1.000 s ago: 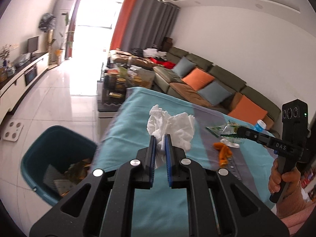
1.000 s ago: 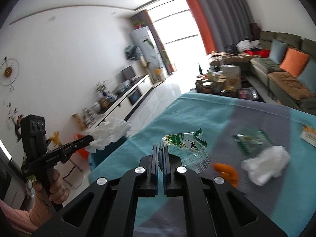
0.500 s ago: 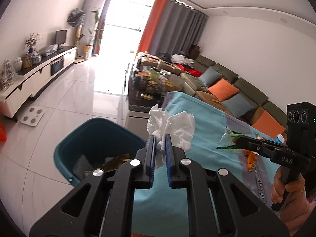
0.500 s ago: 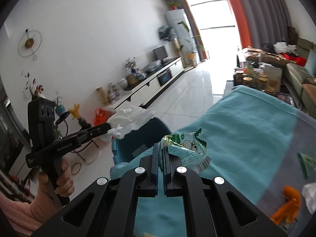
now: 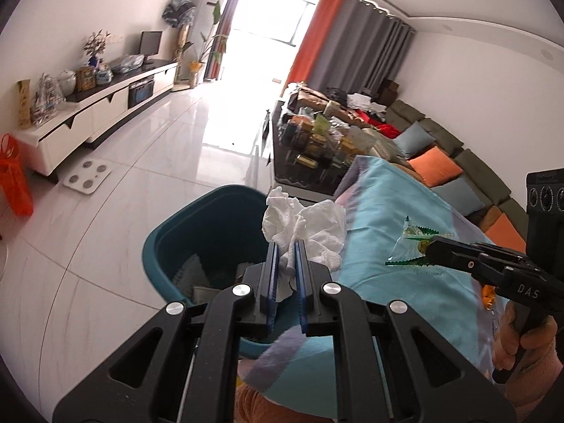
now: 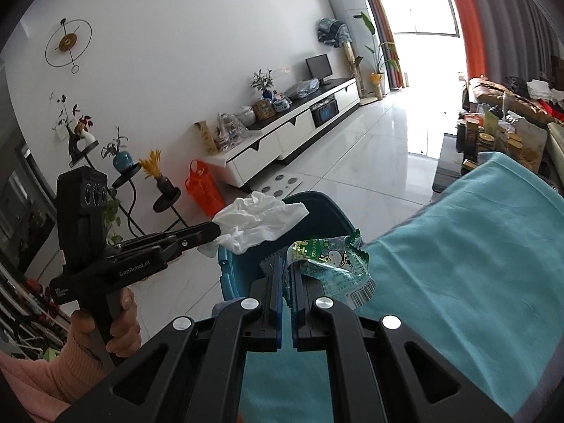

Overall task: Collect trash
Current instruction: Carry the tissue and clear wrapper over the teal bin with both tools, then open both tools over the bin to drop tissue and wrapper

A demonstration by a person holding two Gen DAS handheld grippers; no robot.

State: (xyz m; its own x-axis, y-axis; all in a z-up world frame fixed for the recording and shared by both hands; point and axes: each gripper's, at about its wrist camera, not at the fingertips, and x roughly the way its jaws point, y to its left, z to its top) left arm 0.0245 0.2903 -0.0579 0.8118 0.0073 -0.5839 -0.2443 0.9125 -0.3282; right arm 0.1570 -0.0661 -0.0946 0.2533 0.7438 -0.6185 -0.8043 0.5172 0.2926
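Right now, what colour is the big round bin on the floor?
The round plastic bin is dark teal, clearest in the left wrist view.

Bathroom scale [image 5: 86, 177] on floor; orange bag [image 6: 204, 187] beside TV cabinet [image 6: 289, 141]

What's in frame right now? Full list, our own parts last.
tissue: 1, white, crumpled, in left gripper over the bin
wrapper: 1, green and clear, in right gripper near the bin
bin: 1, teal, on floor beside table, trash inside
tablecloth: 1, teal and grey, on table
scale: 1, white, on floor
bag: 1, orange, by TV cabinet
left gripper: 1, black, blue pads
right gripper: 1, black, blue pads
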